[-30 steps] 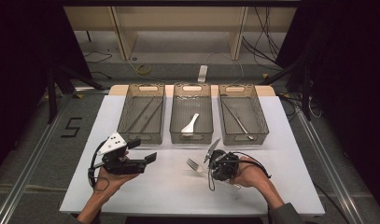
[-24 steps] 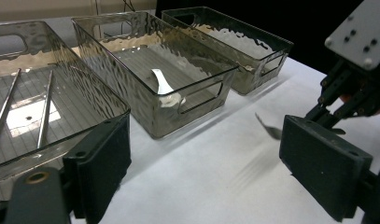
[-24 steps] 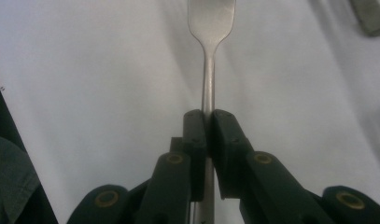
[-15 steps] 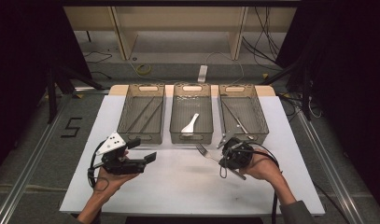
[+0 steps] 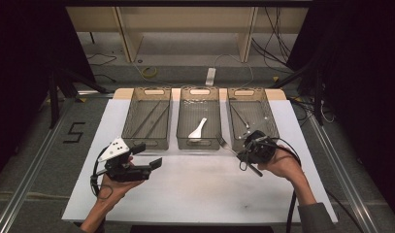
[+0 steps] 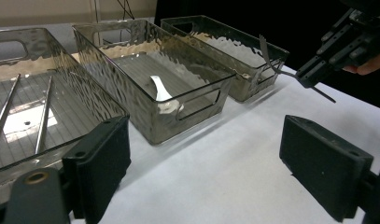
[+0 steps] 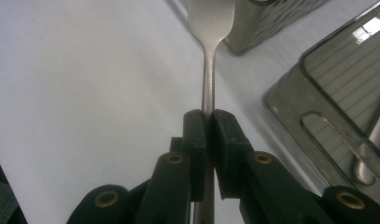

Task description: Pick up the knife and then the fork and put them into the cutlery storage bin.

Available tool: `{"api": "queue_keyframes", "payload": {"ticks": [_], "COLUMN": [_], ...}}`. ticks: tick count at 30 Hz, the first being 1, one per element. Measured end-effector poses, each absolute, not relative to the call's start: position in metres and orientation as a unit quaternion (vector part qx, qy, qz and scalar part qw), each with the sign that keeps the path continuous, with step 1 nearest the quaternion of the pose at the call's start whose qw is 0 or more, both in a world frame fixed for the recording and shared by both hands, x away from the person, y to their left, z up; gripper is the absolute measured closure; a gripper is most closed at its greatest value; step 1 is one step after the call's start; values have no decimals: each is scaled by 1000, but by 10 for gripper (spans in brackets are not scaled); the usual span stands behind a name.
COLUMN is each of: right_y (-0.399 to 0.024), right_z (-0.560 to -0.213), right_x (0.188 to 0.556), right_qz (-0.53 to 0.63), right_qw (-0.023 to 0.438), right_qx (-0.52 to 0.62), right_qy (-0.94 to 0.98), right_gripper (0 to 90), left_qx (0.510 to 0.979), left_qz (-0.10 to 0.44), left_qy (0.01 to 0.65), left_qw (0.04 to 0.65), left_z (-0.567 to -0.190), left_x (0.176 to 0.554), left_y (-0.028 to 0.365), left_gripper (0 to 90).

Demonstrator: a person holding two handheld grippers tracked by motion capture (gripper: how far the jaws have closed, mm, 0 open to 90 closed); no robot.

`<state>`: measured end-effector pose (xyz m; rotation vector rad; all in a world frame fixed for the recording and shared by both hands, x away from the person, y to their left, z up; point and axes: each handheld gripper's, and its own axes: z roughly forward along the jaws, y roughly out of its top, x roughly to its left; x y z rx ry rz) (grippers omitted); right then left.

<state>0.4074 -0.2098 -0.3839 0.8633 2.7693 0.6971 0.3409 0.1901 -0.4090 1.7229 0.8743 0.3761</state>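
Note:
A metal fork [image 5: 226,144] is held off the white table [image 5: 195,194], its handle clamped in my right gripper [image 5: 244,155], which is shut on it. The fork's head hovers just in front of the gap between the middle bin [image 5: 199,144] and the right bin [image 5: 271,121]. In the right gripper view the fork [image 7: 208,70] runs straight up from my shut right gripper [image 7: 208,123]. My left gripper [image 5: 147,155] rests at the front left, open and holding nothing; its pads [image 6: 103,158] stand wide apart. From there the fork [image 6: 268,56] shows near the right bin's corner.
Three clear bins stand side by side at the back of the table. The left bin [image 5: 137,141] holds long thin metal sticks [image 6: 44,116]. A white spoon [image 5: 198,129] lies in the middle bin. Metal utensils lie in the right bin. Dark floor and cables surround the table.
My right gripper has risen and moved right and away from me toward the bins, carrying the fork. The left gripper has stayed in place.

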Motion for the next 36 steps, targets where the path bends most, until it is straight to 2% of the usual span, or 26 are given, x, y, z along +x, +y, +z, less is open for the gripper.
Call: {"api": "queue_keyframes", "payload": {"ticks": [16,36], "right_y": [-225,-239], "right_z": [-358,-341], "right_x": [442,483], "right_qz": [277,279], "right_qw": [104,124], "right_qx": [332,379], "right_qy": [896,874], "right_gripper": [848,848], "left_qx": [728,726], "left_qz": [162,164], "left_qy": [368,369], "left_qw": [556,556], "left_z": [-409,-408], "left_x": [340,340], "left_y": [190,190], "left_gripper": [156,156]}}
